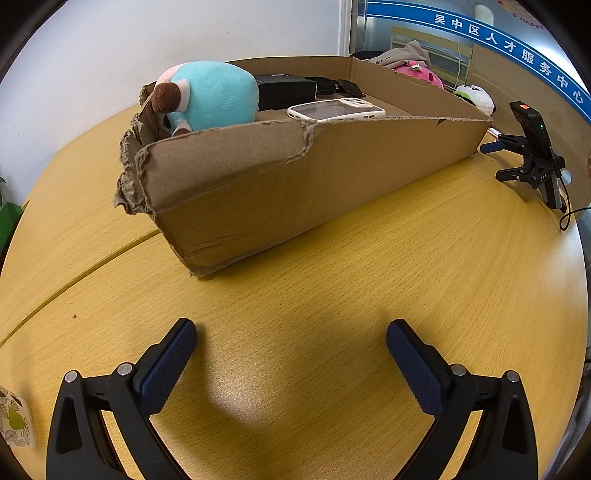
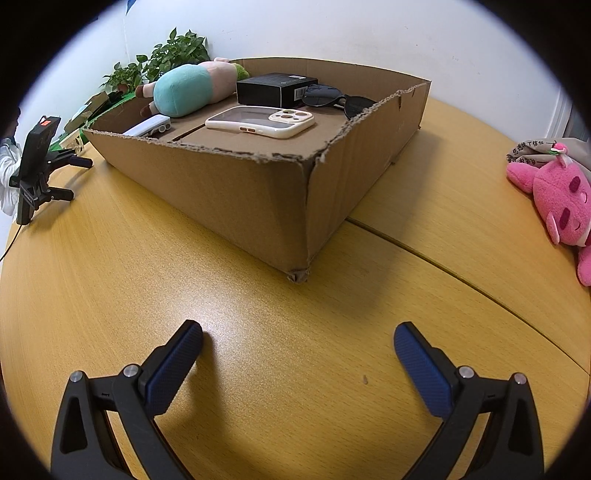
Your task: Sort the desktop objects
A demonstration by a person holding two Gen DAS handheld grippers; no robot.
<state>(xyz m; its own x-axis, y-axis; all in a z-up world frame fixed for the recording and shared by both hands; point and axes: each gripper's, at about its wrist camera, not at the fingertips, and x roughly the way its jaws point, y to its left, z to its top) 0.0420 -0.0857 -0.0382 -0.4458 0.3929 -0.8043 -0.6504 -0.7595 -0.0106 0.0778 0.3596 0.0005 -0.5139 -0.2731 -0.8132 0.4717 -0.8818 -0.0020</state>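
Through the left wrist camera, our left gripper hangs over bare tabletop with its dark blue ribbed pads spread wide and nothing between them. Ahead sits the shallow brown cardboard box with torn edges, which we judge to be the collecting bin, since the sortable things already lie inside: a turquoise plush toy with a brown tuft propped in the near corner, a black rectangular carton, dark sunglasses and a cream-white phone case. A black phone on a small tripod stands to the right, facing the work.

From the right wrist camera, our right gripper is likewise empty, jaws fully apart above the table. Besides the same items, the box here shows a small white oblong gadget near its front wall. A pink plush animal lies on the table well apart from the box; it may be what remains to sort.

The surface is a yellow wood-grain table with a curved seam, set against a white wall, with a leafy green potted plant behind.
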